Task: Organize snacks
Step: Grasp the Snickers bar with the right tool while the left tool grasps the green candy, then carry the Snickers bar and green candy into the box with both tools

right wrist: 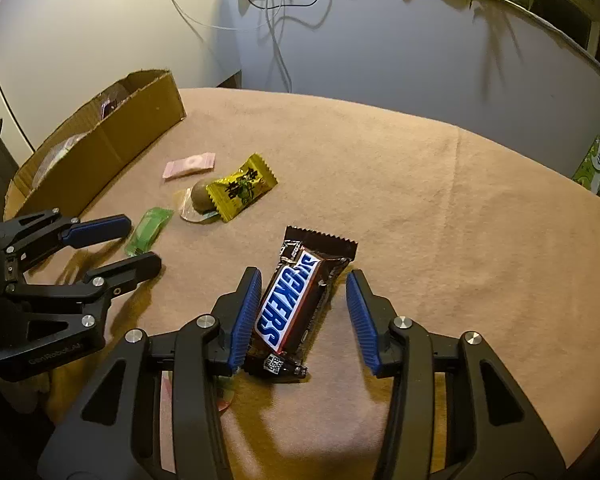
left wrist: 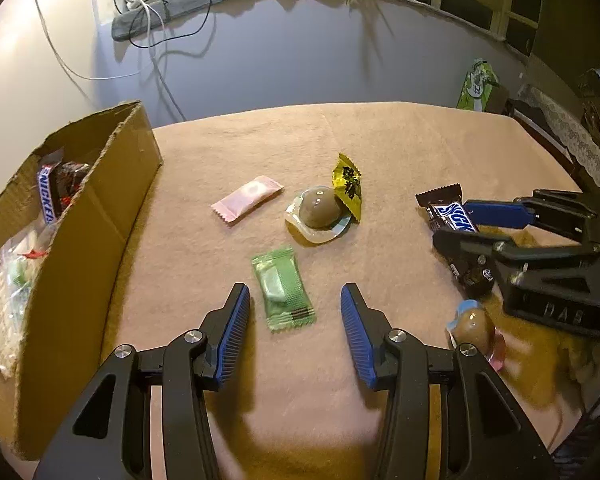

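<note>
Snacks were partly sorted in the left wrist view: an open brown corrugated cardboard box (left wrist: 80, 216) at the left edge already held a Snickers bar and several clear crinkled packets, while six pieces lay loose on the fuzzy tan tablecloth (left wrist: 380, 152). The left gripper (left wrist: 296, 312) stood released at the lower centre, its ribbed blue pads either side of a flat green foil-sealed candy sachet (left wrist: 283, 289) without touching it. Above lay a pink pillow-shaped sachet (left wrist: 247, 199), a glossy brown dome in a clear plastic cup (left wrist: 320, 213) and a crinkled yellow packet (left wrist: 348, 189); another domed cup (left wrist: 476, 326) sat lower right.

From the right wrist view, the right gripper (right wrist: 302, 312) framed a glossy brown Snickers bar with serrated ends (right wrist: 296, 304) at the lower centre. One pad touched the wrapper, the other stood clear, so nothing was clenched. Judging by this, most of the task remained: every loose piece still needed carrying to the box.
</note>
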A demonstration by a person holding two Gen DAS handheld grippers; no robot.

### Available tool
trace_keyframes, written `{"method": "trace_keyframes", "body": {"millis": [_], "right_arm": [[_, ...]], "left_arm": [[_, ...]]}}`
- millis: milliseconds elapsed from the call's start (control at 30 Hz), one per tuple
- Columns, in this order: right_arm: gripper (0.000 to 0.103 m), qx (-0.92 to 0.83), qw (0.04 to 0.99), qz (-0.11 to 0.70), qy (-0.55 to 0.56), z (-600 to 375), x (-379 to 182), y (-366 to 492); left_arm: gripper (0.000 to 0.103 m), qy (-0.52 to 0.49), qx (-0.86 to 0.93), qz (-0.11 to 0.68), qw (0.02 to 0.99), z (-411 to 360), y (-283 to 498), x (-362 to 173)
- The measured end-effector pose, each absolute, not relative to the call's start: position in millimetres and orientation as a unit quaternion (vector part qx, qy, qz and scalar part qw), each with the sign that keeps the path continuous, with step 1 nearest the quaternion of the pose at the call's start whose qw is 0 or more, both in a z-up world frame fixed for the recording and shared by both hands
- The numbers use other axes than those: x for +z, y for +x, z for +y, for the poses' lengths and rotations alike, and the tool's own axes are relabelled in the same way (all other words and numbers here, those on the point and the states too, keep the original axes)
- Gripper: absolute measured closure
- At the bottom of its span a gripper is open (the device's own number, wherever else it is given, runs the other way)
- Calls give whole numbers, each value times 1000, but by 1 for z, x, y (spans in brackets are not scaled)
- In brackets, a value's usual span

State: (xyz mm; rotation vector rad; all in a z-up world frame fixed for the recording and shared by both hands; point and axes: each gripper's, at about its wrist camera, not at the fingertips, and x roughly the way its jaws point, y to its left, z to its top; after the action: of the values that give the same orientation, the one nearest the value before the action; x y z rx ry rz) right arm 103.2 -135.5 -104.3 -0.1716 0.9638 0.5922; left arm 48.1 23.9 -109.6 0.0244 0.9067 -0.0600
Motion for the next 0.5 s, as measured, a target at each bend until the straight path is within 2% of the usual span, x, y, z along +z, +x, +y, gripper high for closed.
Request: {"method": "trace_keyframes", "body": {"millis": [67,133,200,267,333,400,500], "right_arm": [[57,280,838,459,-90,-131,-107,102],[57,277,840,456,-101,-128,-108,101],[57,277,840,455,-104,-127,-107,101],[57,280,839,456,-100,-129,-107,102],[67,281,839,455,-99,-131,-107,103],[72,280,840,455,-96,-131,-106,103],[73,280,841,453,-94,-132,-104,102]], "left_arm": [[62,9,-28,439,898,25,52,-111],[75,10,-28,437,899,24,53,-112],[82,11,-27,433,901,24,53,-112],[83,11,-28,432,901,25,52,-113],[84,10,-28,431,902,26,52,-113],[84,7,-26,428,904,28,51,-112],[84,5,-24,421,907,31,48,-110]]}}
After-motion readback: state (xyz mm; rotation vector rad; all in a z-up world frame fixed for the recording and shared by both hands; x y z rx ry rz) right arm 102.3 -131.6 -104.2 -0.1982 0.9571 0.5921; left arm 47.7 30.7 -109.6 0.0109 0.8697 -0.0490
